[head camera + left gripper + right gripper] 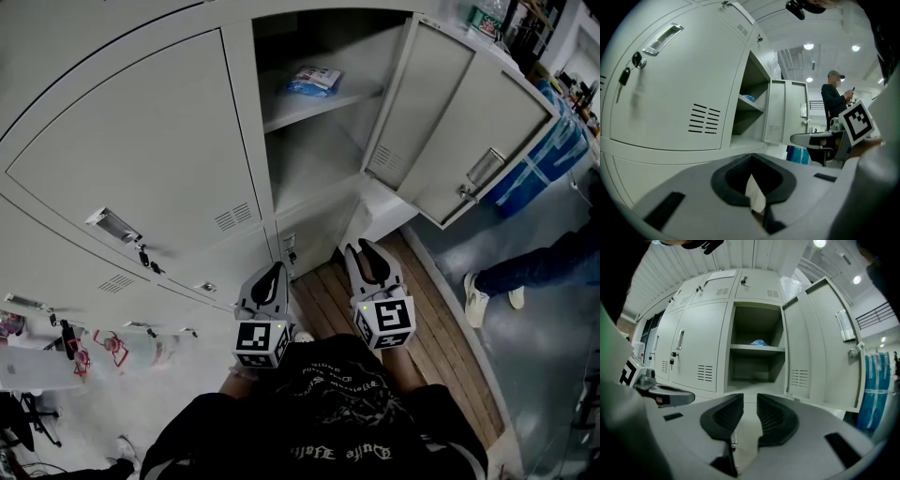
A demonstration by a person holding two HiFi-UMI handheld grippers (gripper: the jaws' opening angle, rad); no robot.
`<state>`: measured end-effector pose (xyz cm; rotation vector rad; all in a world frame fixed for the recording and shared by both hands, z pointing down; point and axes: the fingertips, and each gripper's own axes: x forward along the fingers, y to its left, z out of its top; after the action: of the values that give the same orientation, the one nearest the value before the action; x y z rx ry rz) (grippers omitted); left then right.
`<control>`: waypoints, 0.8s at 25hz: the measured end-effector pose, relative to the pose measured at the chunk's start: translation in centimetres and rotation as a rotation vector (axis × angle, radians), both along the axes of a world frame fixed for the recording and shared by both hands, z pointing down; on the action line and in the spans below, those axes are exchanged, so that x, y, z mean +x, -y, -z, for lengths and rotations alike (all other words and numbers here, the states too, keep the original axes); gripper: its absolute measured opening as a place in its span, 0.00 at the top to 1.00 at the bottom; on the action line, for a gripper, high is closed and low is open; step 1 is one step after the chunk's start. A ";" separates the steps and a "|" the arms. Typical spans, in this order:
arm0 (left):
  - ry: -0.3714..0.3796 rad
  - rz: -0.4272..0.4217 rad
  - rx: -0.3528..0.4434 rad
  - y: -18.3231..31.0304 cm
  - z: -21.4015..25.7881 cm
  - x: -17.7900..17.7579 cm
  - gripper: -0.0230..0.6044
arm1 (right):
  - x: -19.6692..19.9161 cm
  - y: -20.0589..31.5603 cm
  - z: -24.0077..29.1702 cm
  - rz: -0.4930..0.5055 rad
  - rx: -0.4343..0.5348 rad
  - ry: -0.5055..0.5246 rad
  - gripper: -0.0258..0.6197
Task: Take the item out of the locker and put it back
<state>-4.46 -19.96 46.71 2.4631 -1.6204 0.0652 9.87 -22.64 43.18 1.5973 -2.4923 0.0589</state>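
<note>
The item, a blue and white packet (314, 82), lies on the upper shelf (319, 105) of the open locker; the right gripper view shows the packet (758, 342) straight ahead and far off, and the left gripper view shows the packet (748, 98) obliquely. Both grippers hang low in front of the locker, well short of it. My left gripper (275, 270) (750, 157) has its tips together and holds nothing. A narrow gap shows between the pads of my right gripper (367, 253) (750, 401), with nothing in it.
The locker door (459, 141) (820, 343) stands swung out to the right. Closed lockers with keys (145, 255) fill the left. A person's leg and shoe (478, 298) are at the right on the grey floor; another person (836, 101) stands further back.
</note>
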 end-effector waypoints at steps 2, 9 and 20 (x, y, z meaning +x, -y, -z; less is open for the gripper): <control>0.001 -0.003 0.000 0.0 0.0 0.0 0.95 | -0.2 -0.1 0.1 0.004 0.006 0.007 0.86; -0.002 -0.003 0.005 0.0 0.0 0.0 0.95 | -0.5 -0.5 -0.1 0.001 0.010 0.021 0.95; 0.004 0.019 0.004 0.2 0.0 -0.6 0.95 | -0.3 -0.5 -0.6 -0.024 -0.004 0.030 0.95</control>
<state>-5.02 -20.15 46.75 2.4511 -1.6469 0.0639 9.57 -22.18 43.74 1.6369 -2.4944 0.0915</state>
